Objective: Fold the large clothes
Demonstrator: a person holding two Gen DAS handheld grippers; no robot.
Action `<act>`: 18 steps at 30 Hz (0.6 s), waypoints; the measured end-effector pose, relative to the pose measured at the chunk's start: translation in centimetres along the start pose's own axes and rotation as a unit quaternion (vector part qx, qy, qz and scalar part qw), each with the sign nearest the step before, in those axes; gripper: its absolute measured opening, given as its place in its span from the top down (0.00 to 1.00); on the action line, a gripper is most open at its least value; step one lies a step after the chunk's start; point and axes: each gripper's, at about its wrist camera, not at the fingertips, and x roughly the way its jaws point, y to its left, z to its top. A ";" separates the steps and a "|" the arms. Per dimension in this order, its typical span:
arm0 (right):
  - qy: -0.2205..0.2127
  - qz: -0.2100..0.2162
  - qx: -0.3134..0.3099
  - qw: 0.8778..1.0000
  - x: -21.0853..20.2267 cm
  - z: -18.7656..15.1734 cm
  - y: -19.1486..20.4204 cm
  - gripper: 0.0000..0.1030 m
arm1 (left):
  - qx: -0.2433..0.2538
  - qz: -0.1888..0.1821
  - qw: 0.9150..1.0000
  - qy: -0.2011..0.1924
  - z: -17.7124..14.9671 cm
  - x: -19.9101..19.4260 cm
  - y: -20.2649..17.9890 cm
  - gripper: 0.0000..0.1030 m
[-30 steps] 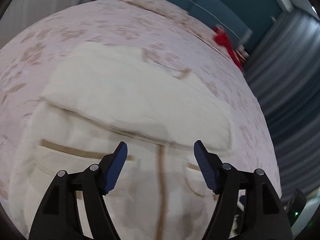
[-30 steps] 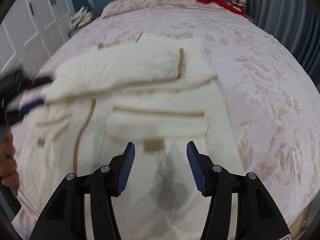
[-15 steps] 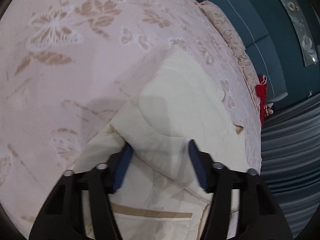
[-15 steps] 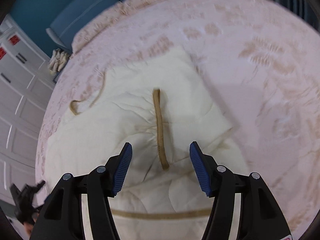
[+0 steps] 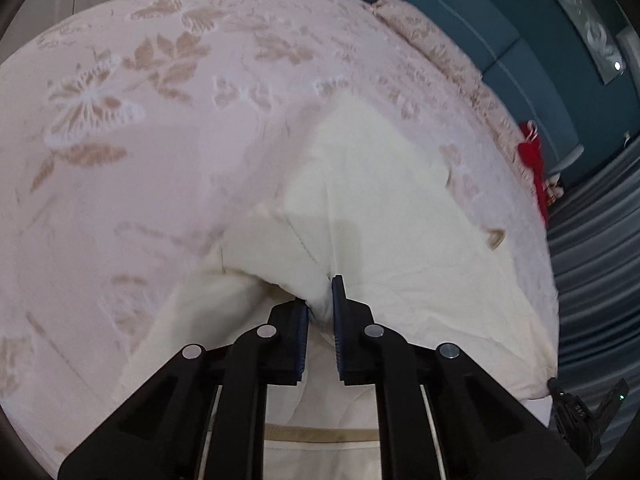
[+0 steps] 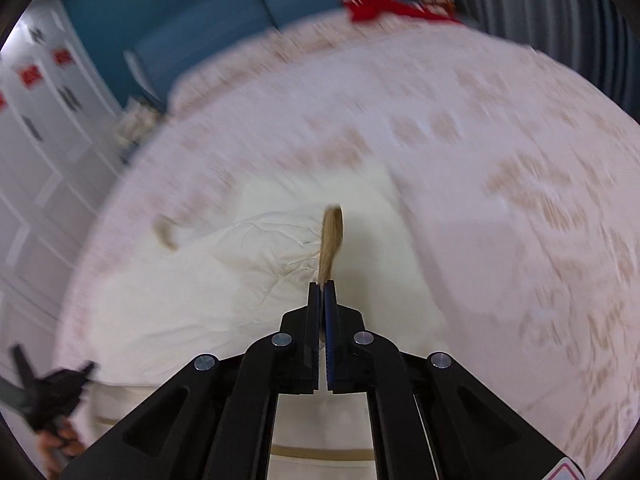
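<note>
Partly folded already, my left fingers closing on the coat, right fingers clamped on its tan trim; more folds remain.

1. Right wrist view is motion-blurred; the bedspread pattern is smeared and the far red item can't be identified.
2. Cream garment is cut off by the near edge in both views; its near part is hidden behind the claw arms.
3. Fabric pinched in the left claw: the fold's depth is hidden between the closing pads.
4. Tan strap runs into the right claw; its near end is hidden between the closed pads.
5. Other claw at the near right corner is cropped.
6. Hand at near left is blurred and cut off.
</note>
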 end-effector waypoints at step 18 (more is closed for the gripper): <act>0.048 -0.010 -0.003 0.999 3.5 -3.6 -3.0 0.97 | 0.077 0.016 0.996 -0.031 -2.4 -0.3 0.1 0.82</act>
